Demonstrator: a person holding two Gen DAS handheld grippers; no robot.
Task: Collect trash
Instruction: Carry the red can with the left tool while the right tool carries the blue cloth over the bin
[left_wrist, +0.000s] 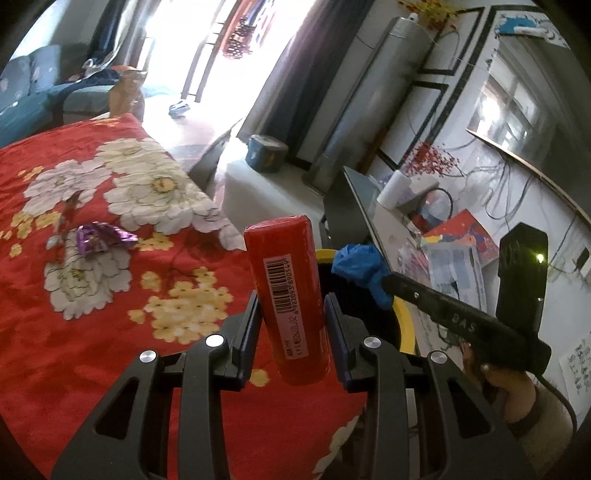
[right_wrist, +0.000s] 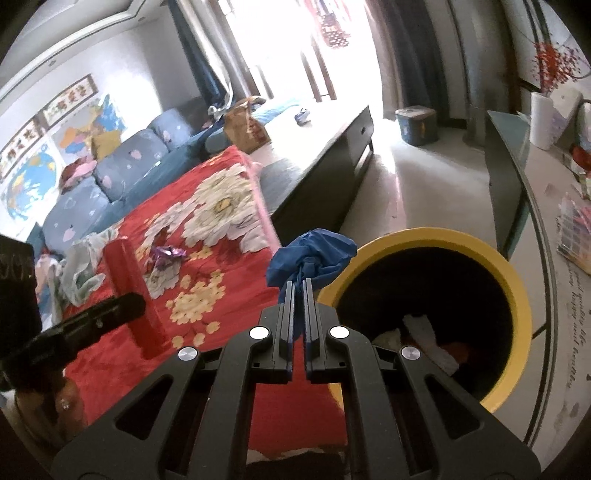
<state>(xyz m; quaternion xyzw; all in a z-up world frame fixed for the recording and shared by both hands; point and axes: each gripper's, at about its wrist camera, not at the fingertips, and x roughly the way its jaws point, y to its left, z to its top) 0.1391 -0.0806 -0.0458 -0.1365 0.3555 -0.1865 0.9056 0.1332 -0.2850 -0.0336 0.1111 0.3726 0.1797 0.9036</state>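
Left gripper (left_wrist: 291, 314) gripped a red tube (left_wrist: 286, 295) across its middle, jaws part-way closed on it; the tube's lower end was hidden behind the fingers. Right gripper (right_wrist: 299, 291) had its jaws pinched shut on a crumpled blue glove (right_wrist: 314, 254) near the bin's (right_wrist: 517, 288) yellow rim. Left view showed only a sliver of that rim; right view looked into the bin, contents dark and hard to identify. A purple wrapper (left_wrist: 99, 238) lay on the red flowered blanket (left_wrist: 92, 332), beside a second scrap too blurred to name.
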